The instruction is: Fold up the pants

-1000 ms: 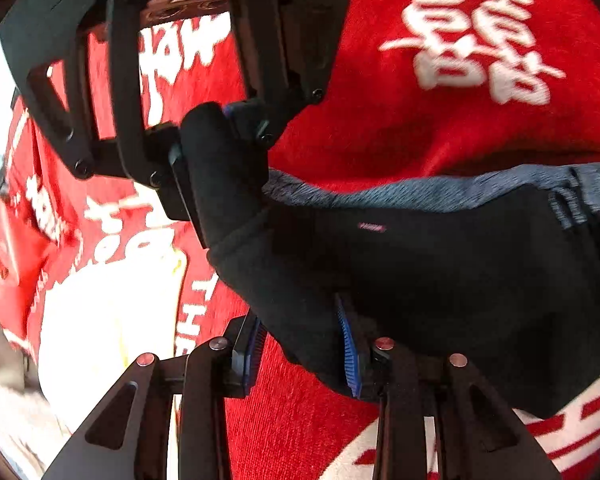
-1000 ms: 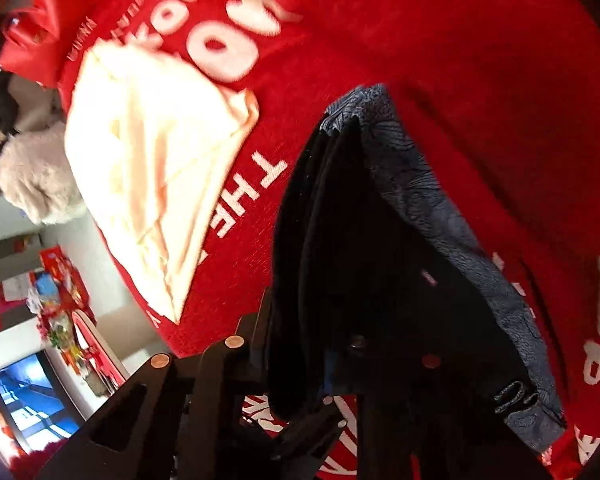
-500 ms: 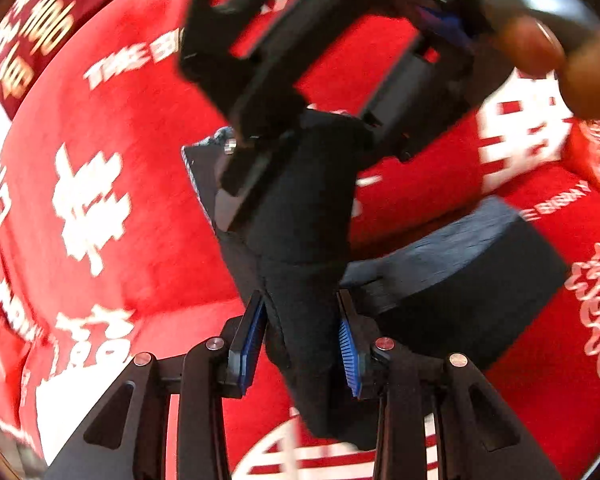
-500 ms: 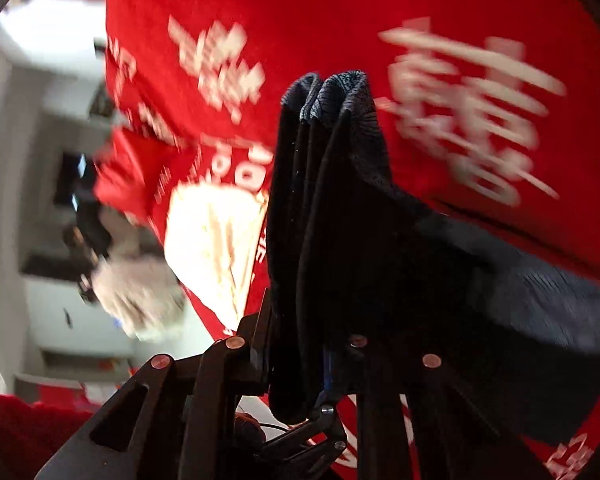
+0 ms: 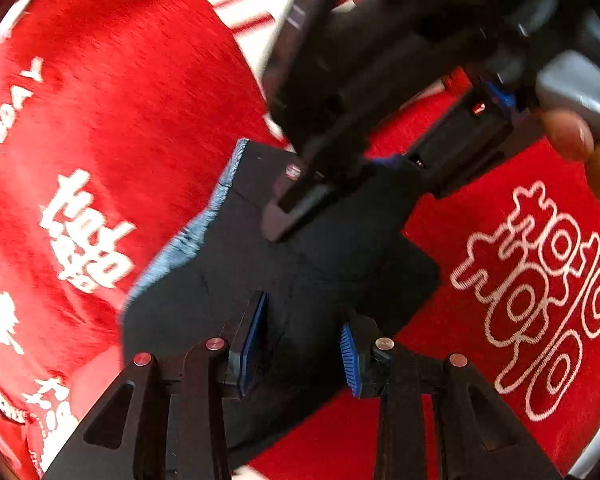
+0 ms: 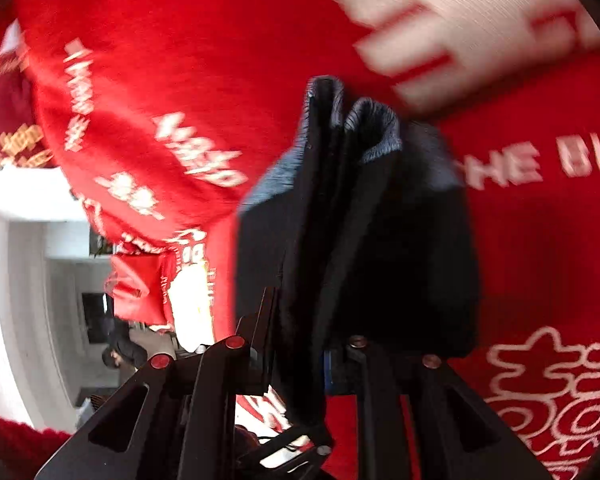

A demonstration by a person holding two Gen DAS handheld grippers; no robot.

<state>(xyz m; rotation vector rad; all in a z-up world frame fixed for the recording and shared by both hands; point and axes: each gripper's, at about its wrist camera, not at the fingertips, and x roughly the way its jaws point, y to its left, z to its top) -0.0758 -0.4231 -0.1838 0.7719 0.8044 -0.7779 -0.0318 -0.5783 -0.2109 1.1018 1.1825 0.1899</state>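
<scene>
Running lengthwise from the left gripper [image 5: 300,344] ahead to the right gripper [image 5: 347,184], the folded pants [image 5: 319,264] were clamped by both over the blanket [image 5: 140,100].

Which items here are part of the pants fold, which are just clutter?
In the job:
- black pants, folded into a bundle
- left gripper, shut on the pants
- right gripper, also shut on the pants

Just lying about:
- red printed blanket underneath
- cream cloth at the blanket's far edge
</scene>
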